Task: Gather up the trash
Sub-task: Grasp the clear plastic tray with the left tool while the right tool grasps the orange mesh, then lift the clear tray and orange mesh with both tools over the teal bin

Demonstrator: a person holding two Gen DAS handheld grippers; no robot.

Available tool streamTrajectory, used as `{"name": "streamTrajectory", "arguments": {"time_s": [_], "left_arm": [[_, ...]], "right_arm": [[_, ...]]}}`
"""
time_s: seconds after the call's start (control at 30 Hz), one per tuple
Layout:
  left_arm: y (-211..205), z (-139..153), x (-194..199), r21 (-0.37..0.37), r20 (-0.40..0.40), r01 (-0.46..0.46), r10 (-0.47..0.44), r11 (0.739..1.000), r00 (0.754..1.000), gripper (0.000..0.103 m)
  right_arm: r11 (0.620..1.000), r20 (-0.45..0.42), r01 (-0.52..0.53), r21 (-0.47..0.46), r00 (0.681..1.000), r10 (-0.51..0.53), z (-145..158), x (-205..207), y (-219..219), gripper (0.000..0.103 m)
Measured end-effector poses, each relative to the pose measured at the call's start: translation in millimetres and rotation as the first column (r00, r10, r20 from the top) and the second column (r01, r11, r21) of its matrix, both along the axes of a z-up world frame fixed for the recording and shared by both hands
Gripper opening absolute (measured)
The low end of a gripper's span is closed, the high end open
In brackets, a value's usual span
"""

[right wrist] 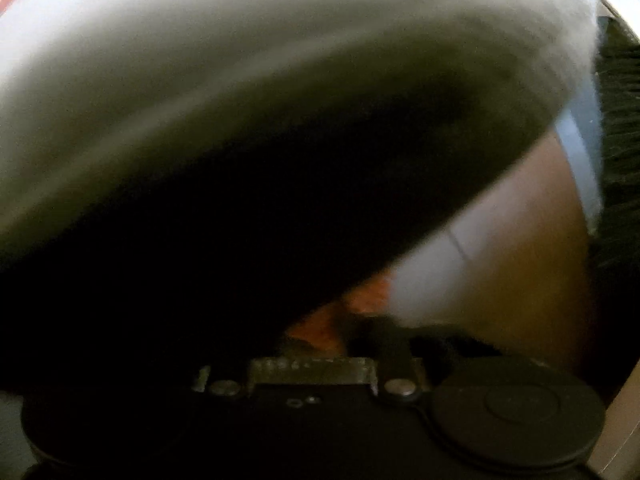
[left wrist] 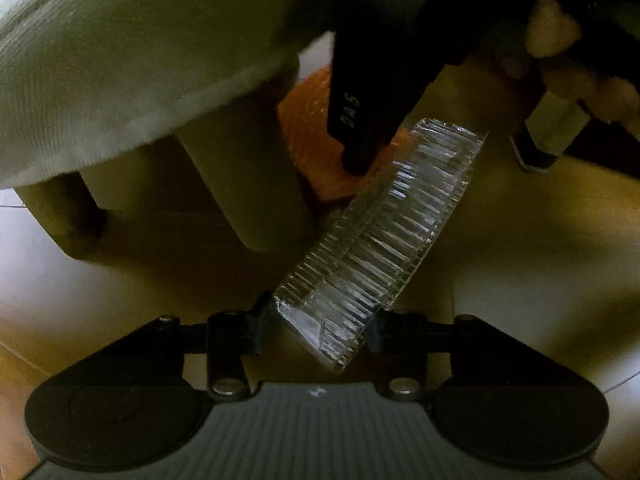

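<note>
Two pieces of trash are in reach, one at each claw. The left claw [left wrist: 316,332] is clenched on the near end of a clear ribbed plastic tray [left wrist: 384,220]. The tray's walls sit between the two fingers, and it juts away from the claw at a slant toward the upper right. It is seen mostly side-on, so what it holds, if anything, cannot be made out.

Beyond the tray's far end lies an orange crumpled wad [left wrist: 304,128], touching or just behind the tray's rim. The right claw [left wrist: 356,160] comes down on it from above, held by a hand [left wrist: 560,48] at the upper right. Its fingers are drawn close together and the tip is pressed into the wad's edge, so it looks to be gripping the wad. The right wrist view is dark and blurred, with only a scrap of orange showing just ahead of the fingers.

Room is tight. A white cloth [left wrist: 120,60] hangs over the upper left, its hem just above the wad. A beige furniture leg [left wrist: 240,176] stands right beside the wad and the tray's left side. The floor [left wrist: 520,260] lies open to the right of the tray.
</note>
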State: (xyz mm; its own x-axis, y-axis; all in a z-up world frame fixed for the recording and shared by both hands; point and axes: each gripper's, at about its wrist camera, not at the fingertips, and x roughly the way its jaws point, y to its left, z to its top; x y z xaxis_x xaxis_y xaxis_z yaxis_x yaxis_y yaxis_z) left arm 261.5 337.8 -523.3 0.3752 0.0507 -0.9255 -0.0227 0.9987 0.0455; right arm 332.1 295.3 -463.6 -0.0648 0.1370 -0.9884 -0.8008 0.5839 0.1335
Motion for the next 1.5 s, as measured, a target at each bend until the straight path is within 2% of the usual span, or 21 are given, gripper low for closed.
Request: {"name": "streamTrajectory", "arguments": {"time_s": [0.1,0.23,0.33,0.37,0.4,0.6,0.73,0.8,0.9,1.03,1.17,1.23,1.3,1.5], "left_arm": [[-6.2,1.9,-7.0,-0.021,-0.020,-0.021,0.021,1.000,1.000,0.044],[-14.4,6.9,-26.0,-0.030,-0.042,-0.043,0.042,0.999,0.998,0.044],[-15.6,13.1,-38.1,-0.056,-0.073,-0.095,0.091,0.994,0.993,0.044],[-14.8,16.4,-42.2,-0.068,-0.087,-0.118,0.112,0.991,0.990,0.043],[-12.4,19.5,-44.5,-0.078,-0.105,-0.138,0.129,0.987,0.986,0.025],[-7.8,48.8,-74.0,-0.113,-0.186,-0.245,0.222,0.963,0.957,0.019],[-10.1,75.1,-75.3,-0.117,-0.175,-0.276,0.254,0.954,0.951,0.019],[-20.2,83.2,-73.0,-0.107,-0.153,-0.276,0.259,0.955,0.954,0.019],[-26.4,110.1,-75.3,-0.095,-0.118,-0.287,0.276,0.953,0.954,0.019],[-33.4,162.9,-84.8,-0.088,-0.040,-0.295,0.293,0.951,0.955,0.019],[-36.2,224.1,-88.1,-0.083,0.081,-0.291,0.298,0.953,0.951,0.019],[-37.5,259.3,-89.5,-0.087,0.158,-0.296,0.306,0.951,0.939,0.019],[-39.2,295.6,-91.9,-0.114,0.229,-0.313,0.331,0.943,0.915,0.019],[-63.0,392.2,-97.1,-0.143,0.415,-0.288,0.321,0.947,0.851,0.019]], "right_arm": [[1.000,0.037,-0.029,-0.004,0.999,0.030,10.1,-12.6,-8.3,0.010],[0.999,0.061,-0.006,0.035,0.998,0.004,35.4,-27.9,-27.8,0.010],[0.998,0.064,0.016,0.063,0.998,-0.020,58.9,-42.6,-51.6,0.010],[0.997,0.070,0.018,0.076,0.997,-0.024,69.3,-49.3,-59.8,0.010],[0.996,0.072,0.020,0.092,0.997,-0.027,80.5,-56.1,-67.4,0.010],[0.983,0.069,-0.046,0.179,0.997,0.035,157.4,-74.7,-92.9,0.010],[0.961,0.115,-0.097,0.260,0.991,0.069,217.8,-95.3,-103.3,0.010],[0.950,0.148,-0.123,0.287,0.985,0.083,246.7,-103.9,-114.5,0.010],[0.942,0.196,-0.143,0.302,0.977,0.086,286.5,-113.2,-139.1,0.010],[0.937,0.240,-0.110,0.330,0.970,0.029,340.0,-114.3,-171.7,0.010],[0.919,0.299,-0.067,0.388,0.953,-0.056,400.7,-112.3,-206.2,0.010],[0.904,0.325,-0.039,0.425,0.939,-0.113,429.0,-114.1,-223.5,0.010],[0.887,0.334,-0.011,0.461,0.928,-0.162,455.1,-115.3,-239.5,0.010],[0.836,0.433,0.003,0.549,0.855,-0.288,536.2,-122.3,-286.2,0.010]]}}
